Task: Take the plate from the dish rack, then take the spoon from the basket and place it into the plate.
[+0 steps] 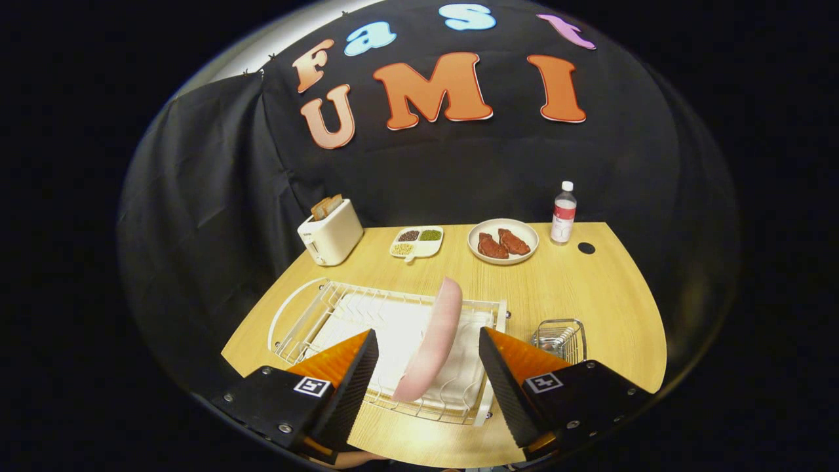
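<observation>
Gripper (428,367): fingers spread wide, gripping nothing, either side of pink plate (432,344) standing on edge in white dish rack (308,321) near table's (590,288) front edge. Wire basket (560,339) beside rack; contents hard to make out. Bare tabletop beyond rack.

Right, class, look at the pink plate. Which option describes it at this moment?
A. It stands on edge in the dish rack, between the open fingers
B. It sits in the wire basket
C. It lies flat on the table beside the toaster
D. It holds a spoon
A: the pink plate stands on its edge in the dish rack, and the gripper has its fingers spread wide on either side of it, not touching.
</observation>
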Tool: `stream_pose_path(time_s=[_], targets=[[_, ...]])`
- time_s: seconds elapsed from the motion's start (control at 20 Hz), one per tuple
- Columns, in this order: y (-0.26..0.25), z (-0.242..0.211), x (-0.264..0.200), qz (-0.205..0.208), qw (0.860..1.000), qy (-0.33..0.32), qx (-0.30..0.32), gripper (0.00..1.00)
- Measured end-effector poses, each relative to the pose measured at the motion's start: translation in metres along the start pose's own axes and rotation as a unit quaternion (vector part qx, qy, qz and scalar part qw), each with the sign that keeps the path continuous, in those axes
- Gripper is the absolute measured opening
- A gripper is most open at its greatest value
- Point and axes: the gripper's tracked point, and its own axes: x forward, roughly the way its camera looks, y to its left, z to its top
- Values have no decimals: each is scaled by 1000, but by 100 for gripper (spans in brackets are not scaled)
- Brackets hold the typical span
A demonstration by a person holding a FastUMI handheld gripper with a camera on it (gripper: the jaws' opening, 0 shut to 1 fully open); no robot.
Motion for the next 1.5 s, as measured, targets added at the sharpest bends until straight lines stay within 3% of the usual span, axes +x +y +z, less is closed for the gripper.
stream_pose_path(time_s=[0.3, 0.65, 1.05, 1.5], targets=[[4, -12, 31, 4, 996, 71, 60, 80], [-1, -27, 61, -30, 992, 112, 56, 68], [-12, -55, 90, -88, 980, 172, 37, 46], [-25, -12, 80, -167, 977, 131, -7, 34]])
